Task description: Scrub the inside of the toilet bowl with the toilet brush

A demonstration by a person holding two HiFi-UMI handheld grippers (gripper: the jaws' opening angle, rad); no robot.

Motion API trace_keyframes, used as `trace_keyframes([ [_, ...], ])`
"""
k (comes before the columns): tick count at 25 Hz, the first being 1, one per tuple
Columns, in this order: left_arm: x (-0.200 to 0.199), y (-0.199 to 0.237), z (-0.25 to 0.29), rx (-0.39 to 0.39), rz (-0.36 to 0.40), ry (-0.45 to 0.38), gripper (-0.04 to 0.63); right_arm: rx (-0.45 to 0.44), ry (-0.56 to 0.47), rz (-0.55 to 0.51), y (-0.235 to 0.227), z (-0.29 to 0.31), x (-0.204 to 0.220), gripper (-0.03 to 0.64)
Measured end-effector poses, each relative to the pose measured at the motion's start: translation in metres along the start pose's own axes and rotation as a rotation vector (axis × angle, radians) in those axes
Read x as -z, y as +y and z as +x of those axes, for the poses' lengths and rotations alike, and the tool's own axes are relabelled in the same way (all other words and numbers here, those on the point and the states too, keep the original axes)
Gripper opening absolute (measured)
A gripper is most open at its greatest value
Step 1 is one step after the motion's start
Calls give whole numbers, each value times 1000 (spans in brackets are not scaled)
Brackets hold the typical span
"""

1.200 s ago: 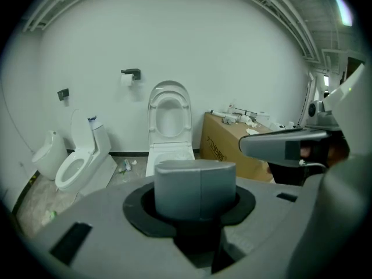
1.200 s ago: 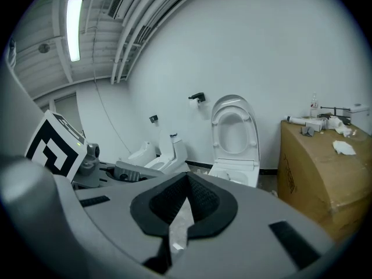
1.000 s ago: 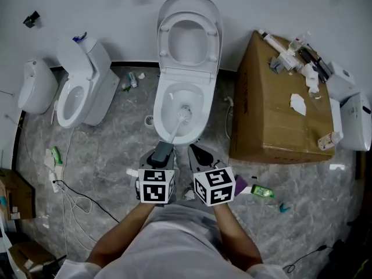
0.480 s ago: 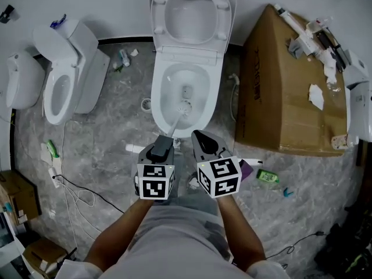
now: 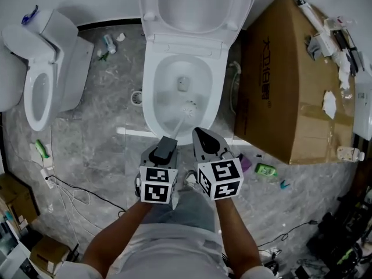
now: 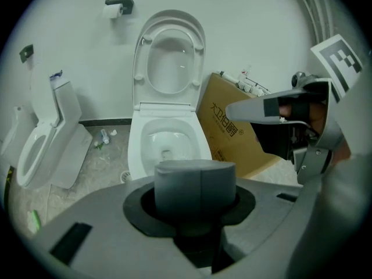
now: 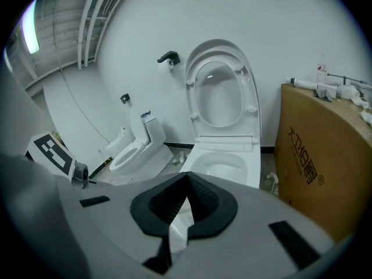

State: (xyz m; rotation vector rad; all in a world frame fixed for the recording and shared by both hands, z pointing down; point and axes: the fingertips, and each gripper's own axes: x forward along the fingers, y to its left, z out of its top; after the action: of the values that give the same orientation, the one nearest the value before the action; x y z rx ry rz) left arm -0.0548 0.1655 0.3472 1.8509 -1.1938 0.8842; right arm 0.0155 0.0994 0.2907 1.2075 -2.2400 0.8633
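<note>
The white toilet bowl (image 5: 174, 77) stands open with its lid up against the wall. The toilet brush head (image 5: 189, 109) rests inside the bowl at its near right side. Its pale handle slants back to my left gripper (image 5: 164, 147), which is shut on the grey handle end (image 6: 195, 182). My right gripper (image 5: 204, 139) hovers just right of it over the bowl's front rim, jaws shut on nothing. In the right gripper view the gripper (image 7: 185, 197) points at the bowl (image 7: 224, 164). The left gripper view shows the bowl (image 6: 165, 144) beyond the handle.
A large cardboard box (image 5: 285, 80) with clutter on top stands close on the right. A second, smaller toilet (image 5: 40, 80) is on the left. A green bottle (image 5: 266, 170), cables (image 5: 64, 190) and small litter lie on the marble floor.
The head view has shifted forward, so the toilet sits higher and larger in frame. The brush head has slid slightly toward the bowl's near right side. Both grippers keep their hold.
</note>
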Motion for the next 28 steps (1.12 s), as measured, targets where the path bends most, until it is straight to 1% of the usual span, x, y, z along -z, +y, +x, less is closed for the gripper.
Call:
trace_keyframes([
  [6, -5, 15, 48, 38, -5, 31, 158, 27, 45, 22, -17, 35, 16, -2],
  [11, -9, 20, 83, 71, 19, 39, 158, 32, 61, 44, -24, 54, 31, -2],
  [21, -28, 17, 128, 109, 61, 10, 158, 50, 56, 65, -46, 74, 35, -2],
  [24, -38, 15, 141, 130, 79, -15, 158, 54, 54, 83, -51, 80, 37, -2],
  [28, -57, 22, 155, 138, 75, -44, 158, 57, 58, 107, -56, 87, 41, -2],
])
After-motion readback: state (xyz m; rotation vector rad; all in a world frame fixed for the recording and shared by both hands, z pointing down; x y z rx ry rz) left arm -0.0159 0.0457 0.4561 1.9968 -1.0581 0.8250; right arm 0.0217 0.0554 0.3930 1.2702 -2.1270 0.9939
